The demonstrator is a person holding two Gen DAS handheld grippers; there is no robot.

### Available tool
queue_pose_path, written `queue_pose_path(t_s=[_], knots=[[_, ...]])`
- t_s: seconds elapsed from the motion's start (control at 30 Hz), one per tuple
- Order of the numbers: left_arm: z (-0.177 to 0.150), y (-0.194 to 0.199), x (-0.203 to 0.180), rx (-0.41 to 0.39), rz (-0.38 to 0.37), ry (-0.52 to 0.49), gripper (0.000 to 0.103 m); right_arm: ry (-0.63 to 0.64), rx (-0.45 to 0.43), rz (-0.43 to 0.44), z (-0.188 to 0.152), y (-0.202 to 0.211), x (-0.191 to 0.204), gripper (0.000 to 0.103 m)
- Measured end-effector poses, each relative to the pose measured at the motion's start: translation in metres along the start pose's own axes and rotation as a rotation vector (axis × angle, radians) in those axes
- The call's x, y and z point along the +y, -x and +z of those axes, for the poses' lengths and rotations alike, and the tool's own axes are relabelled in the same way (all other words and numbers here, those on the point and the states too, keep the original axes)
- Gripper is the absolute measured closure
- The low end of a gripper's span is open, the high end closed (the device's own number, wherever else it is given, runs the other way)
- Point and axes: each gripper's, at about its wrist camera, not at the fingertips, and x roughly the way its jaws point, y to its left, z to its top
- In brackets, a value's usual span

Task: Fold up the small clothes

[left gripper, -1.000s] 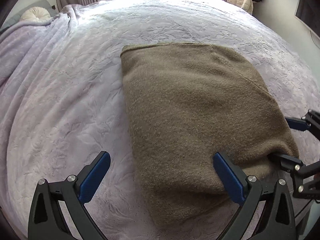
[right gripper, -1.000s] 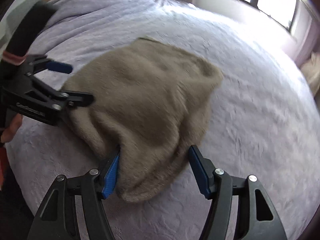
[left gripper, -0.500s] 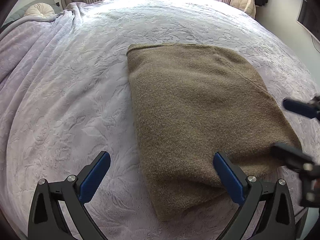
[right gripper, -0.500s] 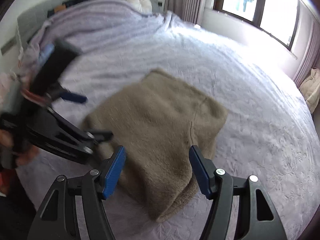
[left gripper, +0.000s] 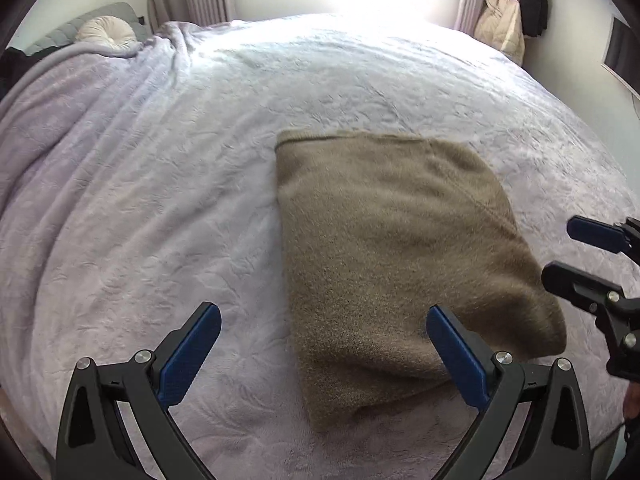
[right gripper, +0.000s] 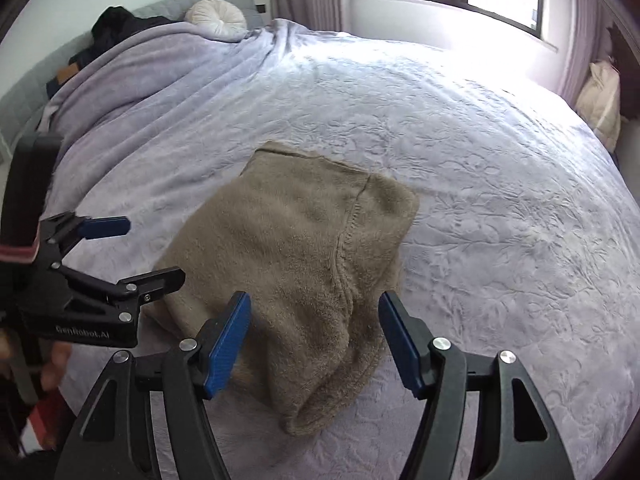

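- A bed (left gripper: 160,184) covered in a pale lilac embossed blanket is filling nearly the whole frame in both wrist views, with a window glowing brightly at the top.
- A folded olive-brown knitted sweater (left gripper: 384,248) is lying flat on the blanket, right of centre in the left wrist view and in the centre of the right wrist view (right gripper: 296,264). A seam is running down its right side in the right wrist view.
- The left gripper (left gripper: 324,352) is hovering at the bottom of its own view, its blue-padded jaws standing wide apart with nothing between them; the right pad is overlapping the sweater's near edge in the picture. In the right wrist view it is showing at the left edge (right gripper: 140,252), a hand gripping its handle.
- The right gripper (right gripper: 316,340) is hovering over the sweater's near end, its jaws opening and gripping nothing. It is also showing at the right edge of the left wrist view (left gripper: 568,254).
- A round cream cushion (left gripper: 106,32) is sitting by the headboard at the upper left.
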Motion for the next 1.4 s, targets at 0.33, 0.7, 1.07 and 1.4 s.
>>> queue_pose_path(t_s=[0.33,0.7,1.07,1.4], knots=[[-0.026,0.010,-0.009,0.024,0.023,0.076,0.000,-0.069,0.012,-0.141,-0.015,0.017,0.026,0.024],[-0.053,0.008,-0.011,0.054,0.068,0.100,0.000,-0.102,0.070,-0.143,-0.045,0.012,0.023,0.024],[-0.052,0.011,-0.013,0.052,0.056,0.085,0.000,-0.084,0.078,-0.140,-0.047,0.012,0.025,0.024],[-0.047,0.016,-0.016,0.033,0.053,0.073,0.000,-0.081,0.068,-0.143,-0.044,0.018,0.025,0.024]])
